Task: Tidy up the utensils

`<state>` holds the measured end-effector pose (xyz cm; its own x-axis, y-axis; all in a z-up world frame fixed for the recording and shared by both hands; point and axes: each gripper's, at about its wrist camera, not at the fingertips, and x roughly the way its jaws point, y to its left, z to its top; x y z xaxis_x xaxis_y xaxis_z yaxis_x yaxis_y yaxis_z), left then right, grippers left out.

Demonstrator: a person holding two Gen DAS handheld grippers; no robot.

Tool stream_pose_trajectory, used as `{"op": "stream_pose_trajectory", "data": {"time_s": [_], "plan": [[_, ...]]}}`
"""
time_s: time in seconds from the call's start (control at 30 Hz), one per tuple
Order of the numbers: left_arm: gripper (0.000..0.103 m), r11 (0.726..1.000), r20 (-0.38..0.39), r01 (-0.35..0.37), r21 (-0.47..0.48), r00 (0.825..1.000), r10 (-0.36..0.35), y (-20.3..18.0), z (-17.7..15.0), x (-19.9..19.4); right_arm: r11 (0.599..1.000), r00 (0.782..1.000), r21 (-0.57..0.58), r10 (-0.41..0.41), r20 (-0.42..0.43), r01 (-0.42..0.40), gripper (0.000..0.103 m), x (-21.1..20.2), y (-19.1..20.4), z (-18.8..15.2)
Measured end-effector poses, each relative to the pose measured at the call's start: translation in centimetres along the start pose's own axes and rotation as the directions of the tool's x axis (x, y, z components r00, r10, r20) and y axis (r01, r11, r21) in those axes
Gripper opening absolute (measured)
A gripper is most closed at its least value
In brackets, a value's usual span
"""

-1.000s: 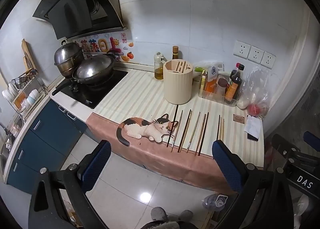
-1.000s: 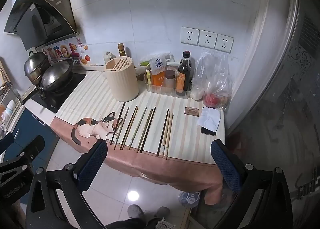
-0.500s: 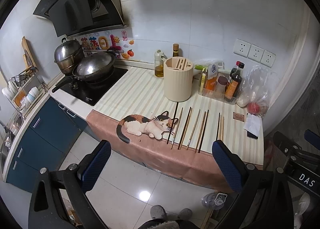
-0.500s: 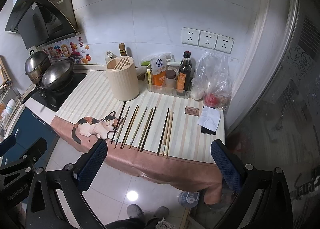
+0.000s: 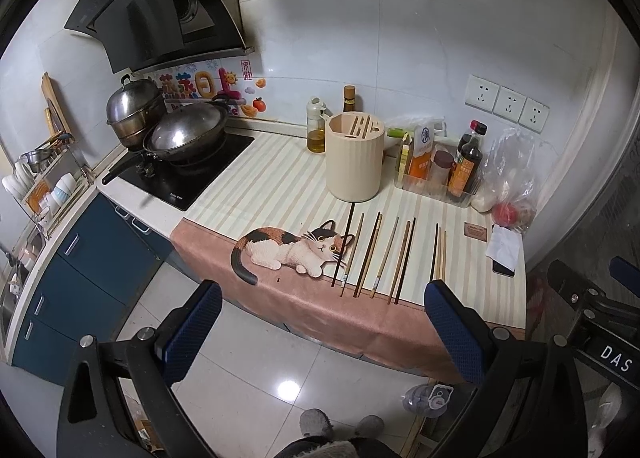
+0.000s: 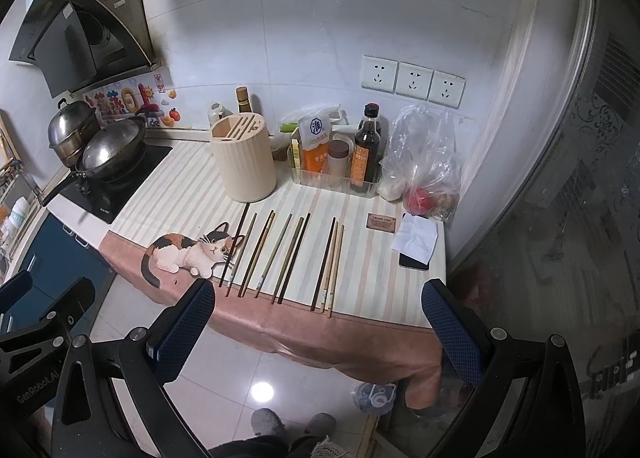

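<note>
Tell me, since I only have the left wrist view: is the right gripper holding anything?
Observer: No. The right gripper is open, and nothing sits between its fingers.
Operator: The left gripper hides the near ends of the three chopsticks on the right. Where do they end?
Observer: The three chopsticks lie side by side, and their near ends stop about where the stripes of the cloth meet its pink border.
</note>
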<state>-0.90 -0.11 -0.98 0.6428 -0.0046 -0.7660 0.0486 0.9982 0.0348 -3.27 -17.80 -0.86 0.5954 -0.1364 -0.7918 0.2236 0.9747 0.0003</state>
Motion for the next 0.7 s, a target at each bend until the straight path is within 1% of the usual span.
{"op": "stream_pose_trajectory", "data": {"time_s": [0.4, 0.7], "plan": [[0.103, 1.000, -0.002, -0.005, 0.002, 1.000, 0.005, -0.66, -0.31, 0.12, 1.000, 1.000, 0.002, -0.002, 0.005, 0.002, 0.103, -0.17, -0.72, 0.44], [0.103, 1.000, -0.002, -0.004, -0.007, 1.000, 0.004, -0.10, 0.51, 0.14, 1.000, 1.000, -0.005, -0.004, 0.007, 0.004, 0.103, -0.23, -0.40, 0.91]]}}
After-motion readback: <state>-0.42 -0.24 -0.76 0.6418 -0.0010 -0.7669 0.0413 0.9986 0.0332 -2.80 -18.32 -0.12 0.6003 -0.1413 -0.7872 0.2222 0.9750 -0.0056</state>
